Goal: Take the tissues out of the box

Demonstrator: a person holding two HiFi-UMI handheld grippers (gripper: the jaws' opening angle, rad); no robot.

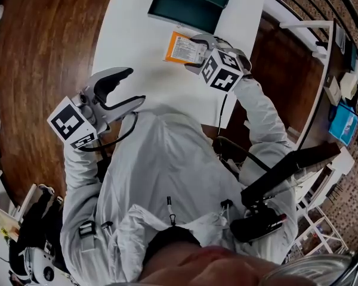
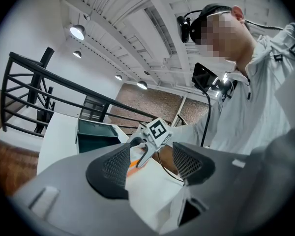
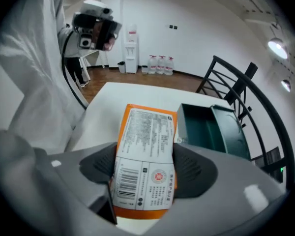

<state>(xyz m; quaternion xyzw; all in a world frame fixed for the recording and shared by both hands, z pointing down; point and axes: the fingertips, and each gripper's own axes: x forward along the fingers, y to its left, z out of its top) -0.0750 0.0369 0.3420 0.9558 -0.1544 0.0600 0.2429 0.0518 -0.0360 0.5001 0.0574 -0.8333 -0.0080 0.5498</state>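
Note:
The tissue box [image 3: 146, 156] is orange with a white printed label, and it shows between the jaws of my right gripper [image 3: 145, 168], which is shut on its two sides. In the head view the same tissue box [image 1: 180, 47] lies over the white table [image 1: 137, 34] with the right gripper [image 1: 198, 51] on its near end. My left gripper [image 1: 131, 88] hangs open and empty off the table's left front edge. In the left gripper view its pads [image 2: 115, 167] stand apart with nothing between them, and the left gripper [image 2: 150, 163] looks toward the tissue box [image 2: 135, 157]. No loose tissue shows.
A dark green open box [image 1: 191, 2] stands at the table's far side, just beyond the tissue box; it shows again as the green box [image 3: 214, 127] to the right. Brown wood floor [image 1: 42, 52] surrounds the table. A black railing [image 2: 49, 90] runs behind it.

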